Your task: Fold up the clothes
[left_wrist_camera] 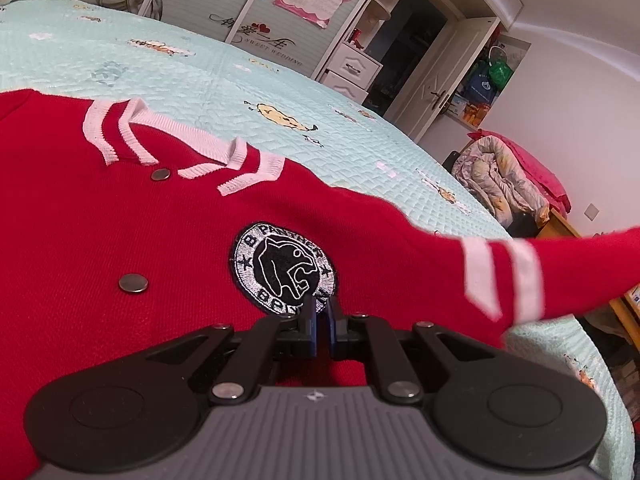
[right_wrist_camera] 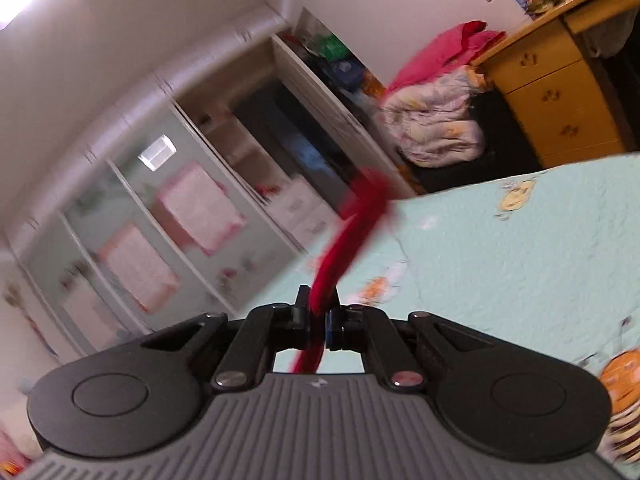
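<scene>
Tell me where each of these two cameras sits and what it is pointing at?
Left wrist: sits on the left gripper, low over the red jacket on the bed, facing the wardrobe; its closed fingers show.
Right wrist: rides the right gripper, tilted, facing wardrobe and desk; its fingers pinch red fabric.
Shared: jacket, bed, wardrobe, bedding pile.

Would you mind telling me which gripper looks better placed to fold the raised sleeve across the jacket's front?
Right. The right gripper is shut on the red sleeve, lifted off the bed. The left gripper is closed over the jacket chest by the round patch.
</scene>
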